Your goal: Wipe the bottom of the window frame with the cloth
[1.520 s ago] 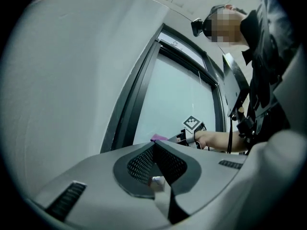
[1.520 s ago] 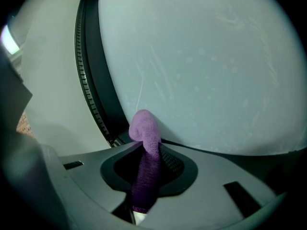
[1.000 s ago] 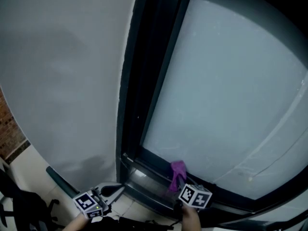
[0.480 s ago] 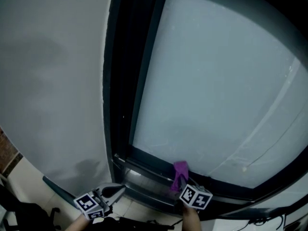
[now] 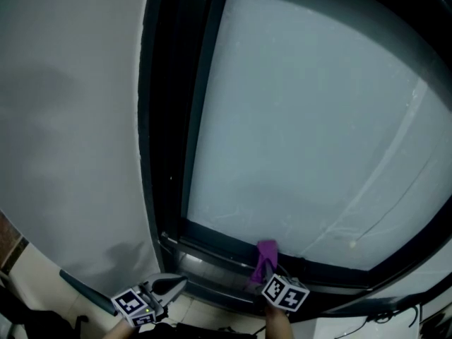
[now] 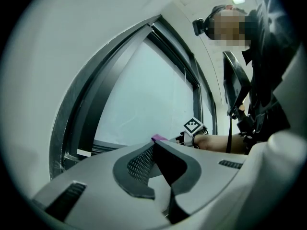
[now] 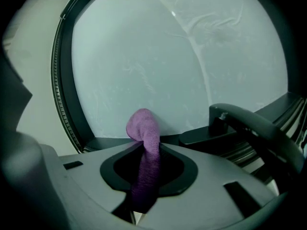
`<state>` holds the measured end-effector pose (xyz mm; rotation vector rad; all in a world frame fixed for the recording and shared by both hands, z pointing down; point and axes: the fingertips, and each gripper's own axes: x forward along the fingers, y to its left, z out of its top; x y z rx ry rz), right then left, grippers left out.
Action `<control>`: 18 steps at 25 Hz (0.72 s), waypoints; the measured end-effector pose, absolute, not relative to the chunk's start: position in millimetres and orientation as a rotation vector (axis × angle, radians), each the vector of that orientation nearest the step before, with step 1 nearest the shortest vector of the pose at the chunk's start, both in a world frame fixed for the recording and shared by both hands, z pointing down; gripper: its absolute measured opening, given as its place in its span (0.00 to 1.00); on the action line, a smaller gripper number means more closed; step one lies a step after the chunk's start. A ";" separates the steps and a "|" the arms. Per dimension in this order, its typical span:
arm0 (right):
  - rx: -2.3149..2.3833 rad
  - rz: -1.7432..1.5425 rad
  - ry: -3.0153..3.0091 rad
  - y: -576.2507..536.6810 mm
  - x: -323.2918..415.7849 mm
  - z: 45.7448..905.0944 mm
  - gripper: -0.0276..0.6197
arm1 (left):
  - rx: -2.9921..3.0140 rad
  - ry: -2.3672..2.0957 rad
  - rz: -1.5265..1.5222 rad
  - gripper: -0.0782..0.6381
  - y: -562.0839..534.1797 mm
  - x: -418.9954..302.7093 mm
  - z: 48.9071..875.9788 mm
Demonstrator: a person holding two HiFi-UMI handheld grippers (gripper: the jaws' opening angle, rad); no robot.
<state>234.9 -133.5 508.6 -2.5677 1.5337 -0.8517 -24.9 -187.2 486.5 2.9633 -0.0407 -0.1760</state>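
Note:
The purple cloth (image 5: 267, 254) is pinched in my right gripper (image 5: 264, 272), which is shut on it. The cloth's bunched end (image 7: 142, 124) presses against the bottom of the dark window frame (image 5: 212, 248), where the frame meets the frosted glass (image 5: 304, 119). My left gripper (image 5: 175, 283) hangs lower left of the frame's bottom corner, shut with nothing between its jaws. In the left gripper view its jaws (image 6: 153, 146) meet at the tip, and the cloth (image 6: 159, 138) and the right gripper's marker cube (image 6: 192, 126) show beyond them.
A dark window handle (image 7: 252, 126) juts out just right of the cloth. The grey wall (image 5: 63, 119) stands left of the frame's upright (image 5: 166, 119). A pale sill or floor strip (image 5: 35, 274) lies below. A person's forearm (image 6: 218, 142) shows.
The right gripper has slid the cloth a little to the right along the bottom frame, away from the corner. The head view has shifted; the left gripper has hardly moved.

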 end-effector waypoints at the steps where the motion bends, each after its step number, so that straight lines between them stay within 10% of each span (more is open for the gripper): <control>1: -2.567 -0.840 1.510 -132.6 235.2 508.5 0.17 | 2.961 -0.033 -0.162 0.10 -186.3 -25.9 487.0; 18: -2.425 -0.725 1.136 -89.9 252.3 510.7 0.17 | 2.964 0.056 -0.134 0.10 -186.1 -28.9 496.5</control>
